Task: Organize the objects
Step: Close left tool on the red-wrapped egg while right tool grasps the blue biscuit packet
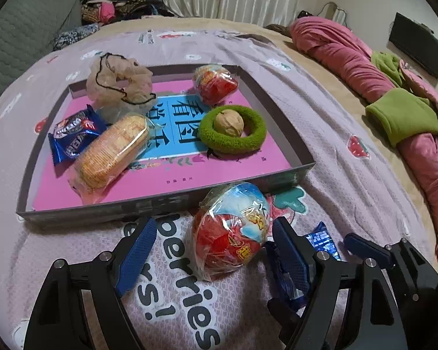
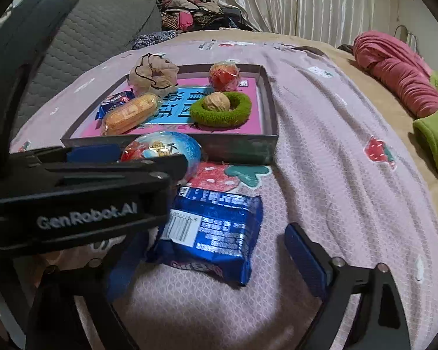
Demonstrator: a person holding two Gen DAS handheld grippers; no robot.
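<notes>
Six items already inside shallow grey cardboard tray (image 1: 289, 175) on the bed. Left outside: red-and-blue cellophane-wrapped ball (image 1: 232, 230) between wide left gripper (image 1: 213, 243); blue foil snack packet (image 2: 210, 230) between wide right gripper (image 2: 216, 259).

A shallow tray (image 1: 289, 175) is lying on a blanket (image 1: 321, 122) spread over the bed, and everything else is sitting relative to it. Inside the tray, a walnut (image 1: 229, 122) is resting in the hole of a ring-shaped scrunchie (image 1: 232, 143) toward the right side, with a wrapped ball (image 1: 216, 83) behind it at the far right corner. A gauzy scrunchie (image 1: 119, 86) is sitting at the far left, a cracker pack (image 1: 114, 151) and a snack packet (image 1: 74, 137) lying before it on the left. Just before the tray's near wall, a second wrapped ball (image 1: 232, 230) is resting on the blanket, with another snack packet (image 2: 213, 230) lying nearer still, to its right.
</notes>
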